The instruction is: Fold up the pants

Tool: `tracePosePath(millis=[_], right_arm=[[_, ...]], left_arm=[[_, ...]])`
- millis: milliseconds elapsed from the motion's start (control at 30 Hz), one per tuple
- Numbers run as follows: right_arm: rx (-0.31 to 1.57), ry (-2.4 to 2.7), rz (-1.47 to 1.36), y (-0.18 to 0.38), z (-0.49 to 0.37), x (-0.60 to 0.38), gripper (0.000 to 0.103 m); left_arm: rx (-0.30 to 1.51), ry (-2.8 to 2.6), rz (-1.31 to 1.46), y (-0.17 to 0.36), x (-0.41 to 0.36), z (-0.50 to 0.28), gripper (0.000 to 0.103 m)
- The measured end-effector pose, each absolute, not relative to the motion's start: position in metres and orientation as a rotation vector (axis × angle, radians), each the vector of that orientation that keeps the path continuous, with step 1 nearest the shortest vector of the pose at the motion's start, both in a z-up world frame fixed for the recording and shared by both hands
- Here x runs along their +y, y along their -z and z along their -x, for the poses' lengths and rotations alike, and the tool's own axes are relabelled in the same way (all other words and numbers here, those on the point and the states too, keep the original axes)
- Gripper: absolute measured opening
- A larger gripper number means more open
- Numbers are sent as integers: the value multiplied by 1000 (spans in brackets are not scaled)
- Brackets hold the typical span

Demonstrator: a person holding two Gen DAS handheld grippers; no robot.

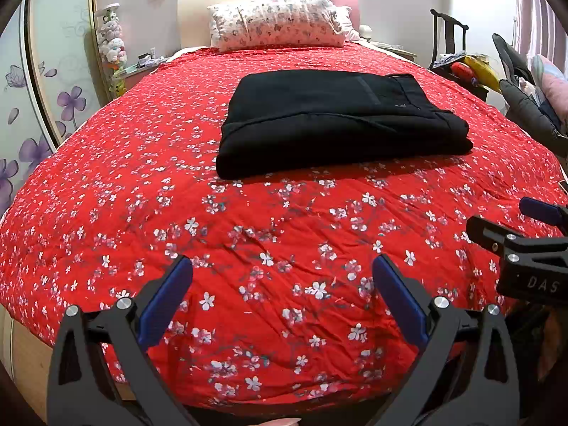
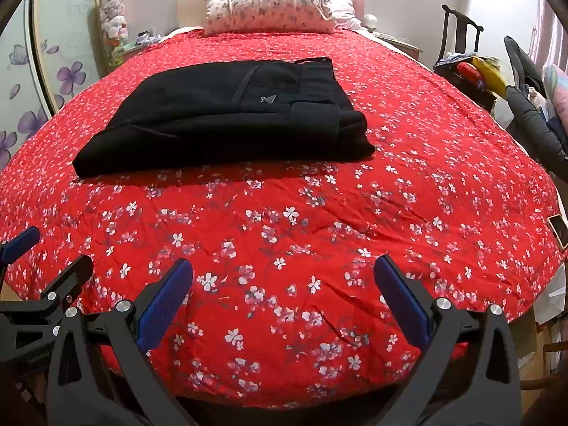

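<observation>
Black pants (image 1: 340,120) lie folded into a thick flat rectangle on the red flowered bedspread (image 1: 248,234), in the middle of the bed; the right wrist view has the pants (image 2: 227,117) left of centre, waistband on top. My left gripper (image 1: 282,273) hovers open over the near part of the bed, well short of the pants, nothing between its blue pads. My right gripper (image 2: 284,277) is open too, also empty and near the foot of the bed. Each gripper shows at the edge of the other's view.
A patterned pillow (image 1: 277,23) rests against the headboard. Stuffed toys (image 1: 113,39) stand at the far left by a flowered wardrobe door. A dark chair (image 1: 449,42) with piled items and a grey jacket (image 1: 529,106) sit to the right. A phone (image 2: 557,229) lies at the bed's right edge.
</observation>
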State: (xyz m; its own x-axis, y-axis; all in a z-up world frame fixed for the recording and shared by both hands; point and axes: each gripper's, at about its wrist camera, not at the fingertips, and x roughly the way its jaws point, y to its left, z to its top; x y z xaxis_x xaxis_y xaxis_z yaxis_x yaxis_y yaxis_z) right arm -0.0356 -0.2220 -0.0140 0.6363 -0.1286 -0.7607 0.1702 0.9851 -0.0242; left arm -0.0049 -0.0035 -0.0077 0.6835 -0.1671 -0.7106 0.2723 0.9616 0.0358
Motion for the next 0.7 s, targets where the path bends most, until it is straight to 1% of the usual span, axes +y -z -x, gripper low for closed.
tracePosePath(millis=[700], right_arm=[[885,162,-64,17,33,-226,102]], left_arm=[[745,248,-157,6,-4,10,101]])
